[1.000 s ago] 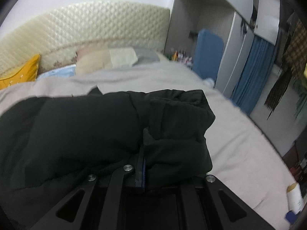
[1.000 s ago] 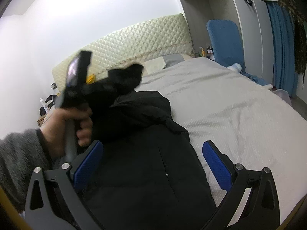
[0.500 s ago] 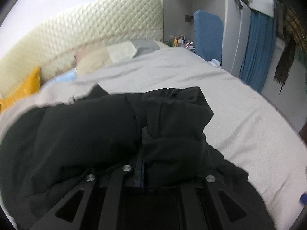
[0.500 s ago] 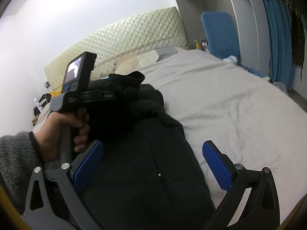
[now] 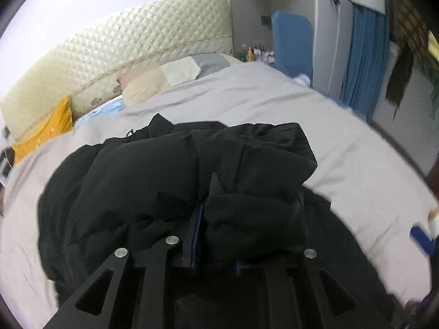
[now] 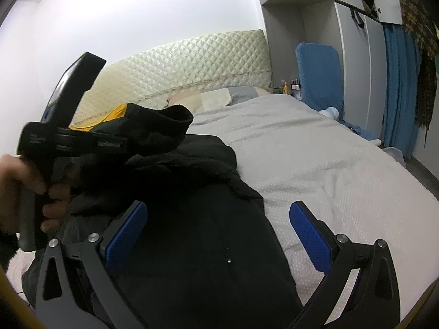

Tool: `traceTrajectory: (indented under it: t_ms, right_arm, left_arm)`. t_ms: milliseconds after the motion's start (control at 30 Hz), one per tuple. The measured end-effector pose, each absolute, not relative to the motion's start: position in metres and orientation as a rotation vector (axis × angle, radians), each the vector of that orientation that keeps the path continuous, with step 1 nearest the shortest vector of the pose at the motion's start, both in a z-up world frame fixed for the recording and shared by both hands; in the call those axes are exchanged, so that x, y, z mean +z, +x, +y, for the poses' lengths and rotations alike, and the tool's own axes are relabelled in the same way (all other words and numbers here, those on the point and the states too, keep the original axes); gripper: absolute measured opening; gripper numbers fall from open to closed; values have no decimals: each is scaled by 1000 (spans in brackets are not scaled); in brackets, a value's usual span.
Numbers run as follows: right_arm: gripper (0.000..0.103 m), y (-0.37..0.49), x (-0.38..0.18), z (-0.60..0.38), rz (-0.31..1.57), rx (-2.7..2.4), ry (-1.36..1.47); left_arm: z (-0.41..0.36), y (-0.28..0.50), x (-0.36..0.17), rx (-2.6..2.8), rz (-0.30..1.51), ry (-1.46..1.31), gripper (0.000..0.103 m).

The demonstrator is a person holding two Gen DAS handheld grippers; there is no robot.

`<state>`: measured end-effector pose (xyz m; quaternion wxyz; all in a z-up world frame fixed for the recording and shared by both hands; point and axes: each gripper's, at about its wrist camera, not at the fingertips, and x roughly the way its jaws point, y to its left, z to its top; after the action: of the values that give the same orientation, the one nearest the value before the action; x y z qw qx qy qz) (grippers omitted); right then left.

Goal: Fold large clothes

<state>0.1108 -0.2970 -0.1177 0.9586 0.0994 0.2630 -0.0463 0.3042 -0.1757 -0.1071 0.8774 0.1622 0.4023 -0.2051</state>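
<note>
While left claw (image 5: 201,219) pinches black jacket (image 5: 142,175), right claw (image 6: 219,227) gapes wide — empty

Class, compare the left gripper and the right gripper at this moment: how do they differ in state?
The left gripper is shut on the black jacket, lifting a fold of it; the right gripper is open, holding nothing, over the jacket's body. Both have blue pads and sit above the bed.
</note>
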Motion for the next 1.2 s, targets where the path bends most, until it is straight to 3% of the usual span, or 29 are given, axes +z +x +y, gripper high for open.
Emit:
traceTrajectory:
  t_ms: [33, 100, 133, 167, 267, 600, 800, 1000, 1033, 1100, 1167, 1200]
  right_arm:
    - [103, 109, -116, -296, 528, -94, 195]
    - [103, 106, -113, -291, 522, -95, 172]
    - [103, 105, -112, -289, 517, -90, 168]
    - [103, 104, -111, -287, 516, -88, 165]
    - [103, 102, -110, -281, 514, -78, 143]
    - [103, 132, -114, -264, 572, 43, 182]
    - [103, 197, -129, -258, 638, 117, 228]
    - [102, 261, -179, -297, 783, 53, 418]
    - [100, 274, -191, -301, 825, 73, 452]
    - [69, 286, -199, -303, 853, 116, 474]
    - [50, 296, -192, -298, 843, 162, 464]
    - [34, 300, -179, -294, 814, 159, 417]
  left_arm:
    - [-176, 297, -109, -427, 831, 398, 22]
    - [-178, 281, -116, -415, 815, 523, 41]
    - [-177, 272, -121, -420, 806, 568, 58]
    - [-175, 261, -123, -428, 789, 599, 64]
    - [-159, 237, -119, -436, 717, 597, 64]
    - [-35, 250, -88, -367, 701, 185, 64]
    - [31, 287, -105, -291, 743, 24, 64]
    - [61, 325, -130, -233, 779, -84, 64]
    - [64, 330, -134, -233, 784, -101, 64]
    - [68, 333, -137, -238, 782, -111, 64]
    - [68, 339, -137, -241, 769, -101, 64]
    - [68, 341, -136, -243, 757, -99, 64]
